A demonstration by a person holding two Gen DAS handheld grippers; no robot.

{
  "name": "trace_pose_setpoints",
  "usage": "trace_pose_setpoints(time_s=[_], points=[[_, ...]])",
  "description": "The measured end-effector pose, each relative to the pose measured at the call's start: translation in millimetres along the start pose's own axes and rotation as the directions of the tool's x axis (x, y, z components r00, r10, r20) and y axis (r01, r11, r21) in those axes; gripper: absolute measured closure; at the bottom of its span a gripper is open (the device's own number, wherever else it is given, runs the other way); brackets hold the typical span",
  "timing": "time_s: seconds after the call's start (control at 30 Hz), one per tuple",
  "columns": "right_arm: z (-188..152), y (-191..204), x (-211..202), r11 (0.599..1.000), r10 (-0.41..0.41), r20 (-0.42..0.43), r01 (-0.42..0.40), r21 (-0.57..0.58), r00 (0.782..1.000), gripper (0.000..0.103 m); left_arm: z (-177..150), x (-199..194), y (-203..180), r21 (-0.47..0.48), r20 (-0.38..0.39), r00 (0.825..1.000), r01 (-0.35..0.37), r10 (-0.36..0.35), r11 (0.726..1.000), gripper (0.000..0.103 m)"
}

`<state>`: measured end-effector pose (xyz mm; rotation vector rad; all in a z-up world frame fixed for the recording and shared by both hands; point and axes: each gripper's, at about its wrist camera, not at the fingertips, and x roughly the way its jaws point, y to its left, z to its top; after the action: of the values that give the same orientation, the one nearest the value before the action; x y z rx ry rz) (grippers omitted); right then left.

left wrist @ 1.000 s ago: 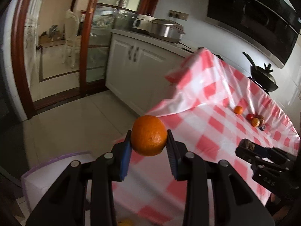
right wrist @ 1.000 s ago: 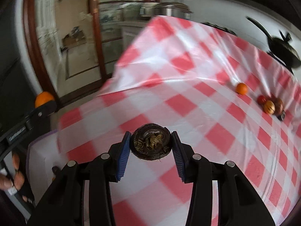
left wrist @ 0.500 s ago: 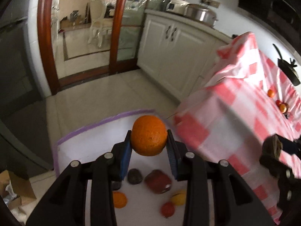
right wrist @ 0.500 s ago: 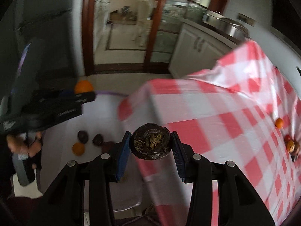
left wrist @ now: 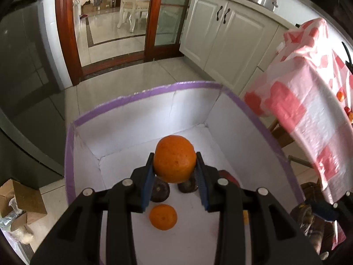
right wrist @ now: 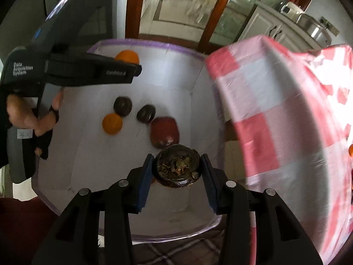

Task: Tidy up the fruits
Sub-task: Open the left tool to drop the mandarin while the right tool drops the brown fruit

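Observation:
My left gripper [left wrist: 174, 167] is shut on an orange [left wrist: 174, 159] and holds it above the white box with a purple rim [left wrist: 145, 92]. My right gripper [right wrist: 177, 170] is shut on a dark brown mangosteen [right wrist: 177, 169] over the box's near right part [right wrist: 154, 43]. In the box lie a small orange [right wrist: 112, 123], two dark mangosteens [right wrist: 122, 106] [right wrist: 146, 113] and a red fruit [right wrist: 164, 131]. The left gripper body [right wrist: 66, 66] with its orange [right wrist: 127, 57] shows in the right wrist view.
The table with a red and white checked cloth [right wrist: 275, 101] stands right of the box; a few small fruits [left wrist: 340, 95] lie far on it. White kitchen cabinets [left wrist: 222, 31] and a wood-framed glass door [left wrist: 154, 17] are behind. A cardboard carton [left wrist: 19, 201] sits on the floor at left.
Both grippers have swung left from the table to above the box, each still holding its fruit. The box floor and its fruits now fill both views.

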<state>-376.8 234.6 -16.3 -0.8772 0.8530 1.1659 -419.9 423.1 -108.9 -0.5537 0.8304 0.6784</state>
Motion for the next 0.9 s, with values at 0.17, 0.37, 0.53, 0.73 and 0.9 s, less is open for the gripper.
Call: trace_pose_setpoints(time_s=[0.17,0.37,0.53,0.73,0.9], points=[[-5,-1,15,1.0,0.012,-0.04,-0.011,0.017,0.999,0.06,-4,10,5,-0.033,-0.029,1.0,0.001,-0.002,0.999,0.068],[-17,-7,38,0.998,0.028,-0.104,-0.023,0.054,0.994,0.06,-2,13,2,-0.035,-0.046,0.999,-0.012,0.01,0.999,0.067],[-23,-12,44,0.996,0.047,-0.124,-0.037,0.08,0.991,0.059,-2,14,1,-0.041,-0.051,0.999,-0.023,0.02,0.999,0.066],[-21,-9,39,0.996,0.062,-0.11,-0.054,0.073,0.992,0.033,-1,9,5,-0.085,-0.021,0.999,-0.026,0.024,0.996,0.021],[-20,-9,34,0.996,0.056,-0.093,-0.05,0.07,0.994,0.026,1,11,14,-0.144,-0.034,0.999,0.006,-0.011,0.99,0.016]])
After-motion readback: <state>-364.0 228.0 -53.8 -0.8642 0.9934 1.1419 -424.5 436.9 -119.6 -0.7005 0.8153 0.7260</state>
